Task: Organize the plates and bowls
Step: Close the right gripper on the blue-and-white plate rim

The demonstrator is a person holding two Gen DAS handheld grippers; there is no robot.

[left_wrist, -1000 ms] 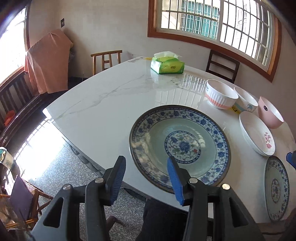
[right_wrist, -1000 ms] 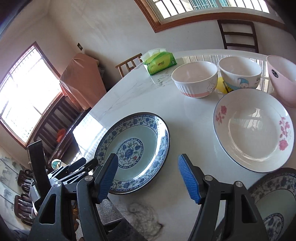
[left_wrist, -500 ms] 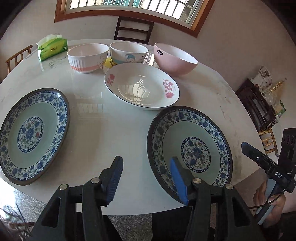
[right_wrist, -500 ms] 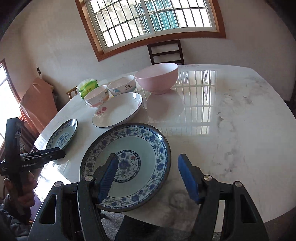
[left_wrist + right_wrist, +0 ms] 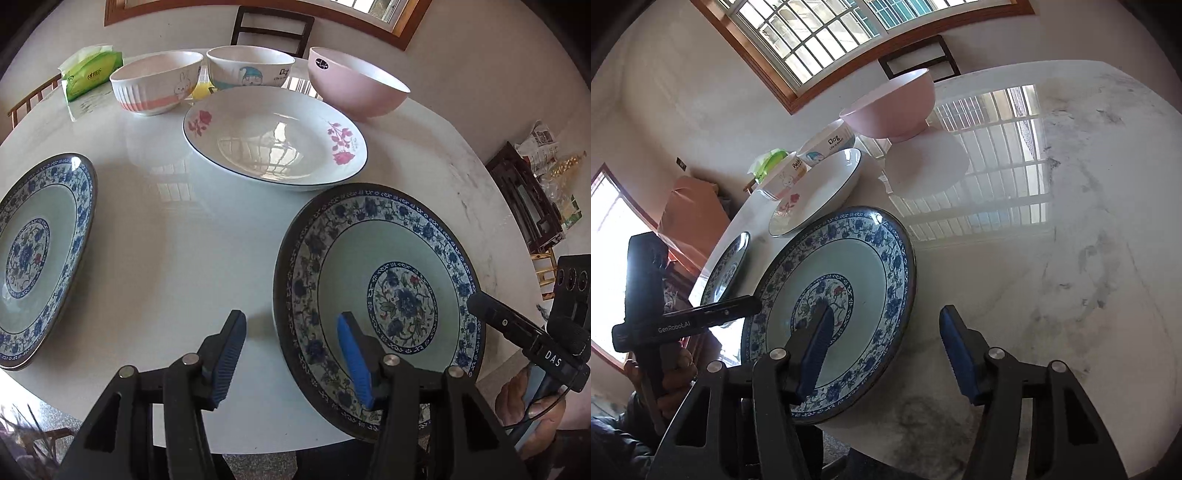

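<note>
A blue-and-white floral plate (image 5: 388, 288) lies at the near right edge of the white marble table (image 5: 177, 258). My left gripper (image 5: 291, 325) straddles the plate's left rim, one finger over the table and one over the plate's well. Its jaws are closing and the pads do not touch the rim. My right gripper (image 5: 886, 317) straddles the same plate's (image 5: 857, 266) right rim. It is closing too, with its pads clear of the rim. A second blue plate (image 5: 37, 258) lies at the left. Behind is a white plate with pink flowers (image 5: 273, 147).
At the back stand a rabbit bowl (image 5: 155, 88), a cartoon bowl (image 5: 251, 72) and a pink bowl (image 5: 358, 86), with a green tissue pack (image 5: 90, 74) at the far left. A dark chair (image 5: 273, 29) stands behind the table. The table's edge runs just under both grippers.
Both grippers have swung from the left blue plate to the right one and come down low over its rim. The right jaws have narrowed.
</note>
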